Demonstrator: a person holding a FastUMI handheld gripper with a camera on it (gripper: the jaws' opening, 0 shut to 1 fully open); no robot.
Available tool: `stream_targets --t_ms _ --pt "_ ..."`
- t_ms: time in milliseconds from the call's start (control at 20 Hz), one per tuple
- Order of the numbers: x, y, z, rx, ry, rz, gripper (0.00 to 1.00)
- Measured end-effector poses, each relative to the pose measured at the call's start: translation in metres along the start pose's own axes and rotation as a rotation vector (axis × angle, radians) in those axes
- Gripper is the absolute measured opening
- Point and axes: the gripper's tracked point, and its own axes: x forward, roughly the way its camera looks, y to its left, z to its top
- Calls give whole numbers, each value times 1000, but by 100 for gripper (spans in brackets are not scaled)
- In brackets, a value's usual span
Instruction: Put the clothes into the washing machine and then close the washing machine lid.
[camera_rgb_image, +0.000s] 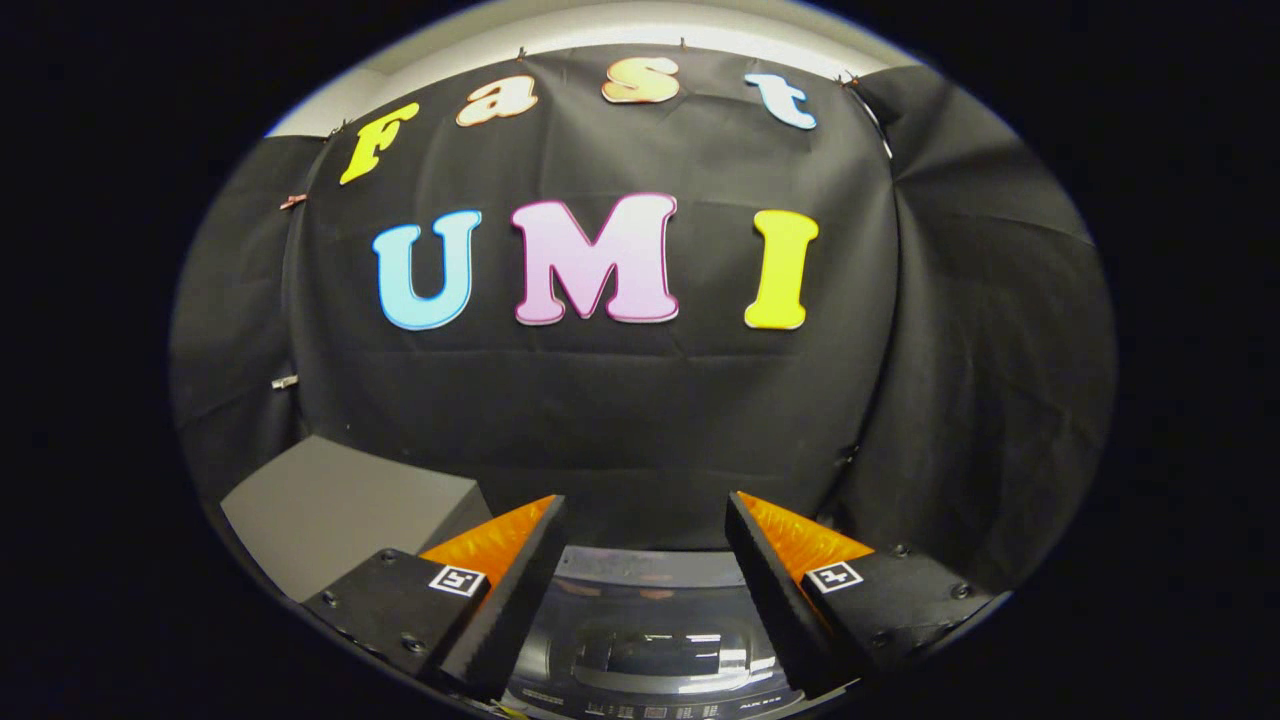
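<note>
- Gripper view: the gripper (645, 520) hangs above the washing machine (650, 640), its two fingers (520, 580) spread wide apart with nothing between them.
- Each finger carries a small square black-and-white marker (457, 580) on its upper face.
- The washing machine sits low between and just below the fingers, seen from above; its glossy, see-through lid (650, 600) lies flat over the top and mirrors the ceiling lights.
- A row of small printed controls (660, 712) runs along the machine's near edge, too small to make out.
- No clothes can be made out on the machine or between the fingers; whether any lie under the lid cannot be told, as reflections hide the inside.
- A plain grey box (340, 505) stands beside the machine, beyond the left finger.
- Black cloth (620, 410) hangs as the wall beyond the fingertips, draped in folds at the right, with a strip of pale ceiling (600, 25) above it.
</note>
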Motion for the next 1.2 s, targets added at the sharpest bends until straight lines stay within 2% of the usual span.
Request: stream_targets --t_ms 150,400,1050,1200 --pt "-10 18 28 7 -69 -29 100" --pt "-28 59 47 -14 -140 -63 100" --pt "-66 223 47 -49 -202 -15 99" --pt "-71 259 38 -22 -185 3 99"
